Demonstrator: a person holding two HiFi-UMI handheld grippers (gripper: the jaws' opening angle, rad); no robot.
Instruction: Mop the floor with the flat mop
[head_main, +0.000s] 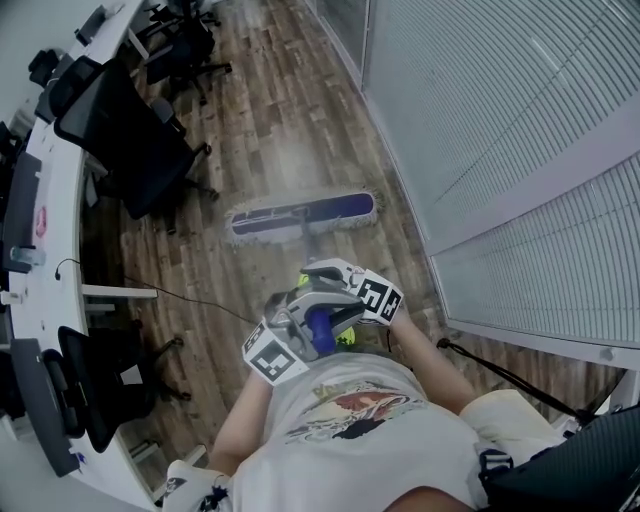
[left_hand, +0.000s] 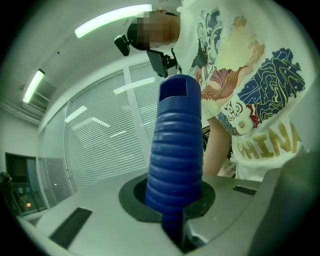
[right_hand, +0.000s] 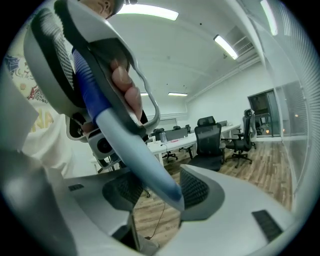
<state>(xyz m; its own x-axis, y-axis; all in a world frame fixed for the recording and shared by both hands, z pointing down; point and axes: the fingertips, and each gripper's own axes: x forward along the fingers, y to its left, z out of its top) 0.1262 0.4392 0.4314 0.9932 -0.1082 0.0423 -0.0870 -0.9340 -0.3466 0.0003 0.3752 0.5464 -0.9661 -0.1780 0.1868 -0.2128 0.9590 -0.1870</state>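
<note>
The flat mop head (head_main: 301, 214), with a blue pad and pale fringe, lies flat on the wood floor ahead of me. Its pole (head_main: 306, 243) rises toward my two grippers, held close together at chest height. My left gripper (head_main: 291, 324) is shut on the blue ribbed handle grip (left_hand: 175, 160) at the pole's top end; the grip fills the gap between the left gripper's (left_hand: 175, 202) jaws. Just below it my right gripper (head_main: 346, 283) is shut on the pale blue-grey pole (right_hand: 142, 157), which crosses the right gripper (right_hand: 156, 192) between its dark ribbed pads (right_hand: 196, 189).
A curved white desk (head_main: 45, 215) with monitors runs along the left, with black office chairs (head_main: 140, 140) beside it. A thin cable (head_main: 190, 298) trails over the floor from the desk. A glass wall with blinds (head_main: 480, 130) borders the right. A dark seat (head_main: 575, 460) stands at bottom right.
</note>
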